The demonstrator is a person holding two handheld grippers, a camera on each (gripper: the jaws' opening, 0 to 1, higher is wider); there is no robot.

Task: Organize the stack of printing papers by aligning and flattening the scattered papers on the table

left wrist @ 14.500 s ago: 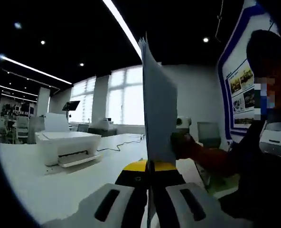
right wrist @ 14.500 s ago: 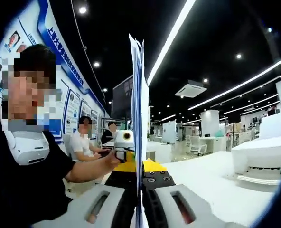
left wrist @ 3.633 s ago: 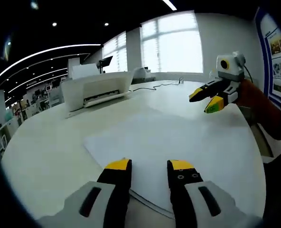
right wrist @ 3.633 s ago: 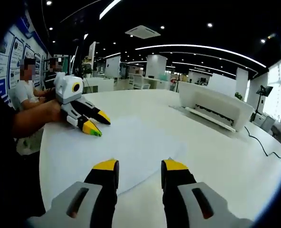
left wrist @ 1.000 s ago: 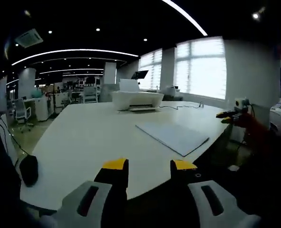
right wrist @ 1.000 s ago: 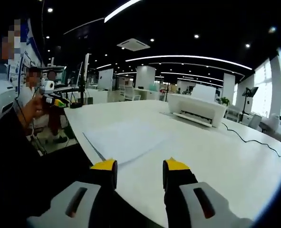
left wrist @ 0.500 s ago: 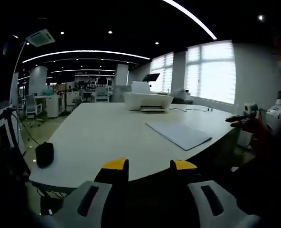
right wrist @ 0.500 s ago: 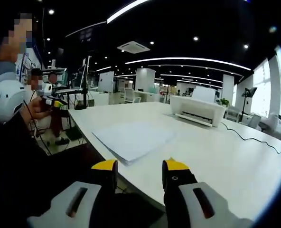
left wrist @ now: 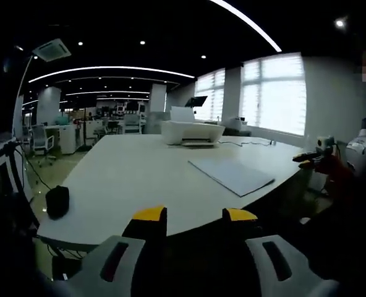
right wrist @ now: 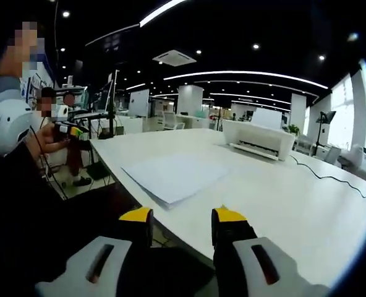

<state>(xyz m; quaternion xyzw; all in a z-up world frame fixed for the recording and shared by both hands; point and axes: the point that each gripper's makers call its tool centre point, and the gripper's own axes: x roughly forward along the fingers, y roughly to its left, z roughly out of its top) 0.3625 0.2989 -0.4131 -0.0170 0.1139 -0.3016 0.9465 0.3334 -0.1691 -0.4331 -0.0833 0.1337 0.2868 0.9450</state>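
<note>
Left gripper view, left to right: a small black rounded object (left wrist: 57, 201) sits near the left edge of the broad white tabletop (left wrist: 133, 179). The left claw (left wrist: 195, 215), yellow-tipped with grey bodies, hangs off the near edge, its jaws spread with nothing between them. A white desktop printer (left wrist: 192, 132) stands at the far side, a dark cable trailing from it. The squared stack of white printing paper (left wrist: 232, 174) lies flat near the right-hand rim, apparently set close to the edge where the person can reach it. The right claw appears small at far right (left wrist: 306, 158), held clear of the tabletop.

Right gripper view, left to right: the left claw (right wrist: 72, 130) shows small at far left in a person's hand. The paper stack (right wrist: 174, 175) rests flat with its sheets aligned, one corner toward the near rim. The right claw (right wrist: 182, 216) sits below the tabletop (right wrist: 294, 198) edge, jaws parted and empty. The printer (right wrist: 257, 139) stands beyond.

Judgement: the stack looks finished, tidy and flat. Open tabletop surrounds it on the inner sides; the rim just beside it is the one edge to respect.
</note>
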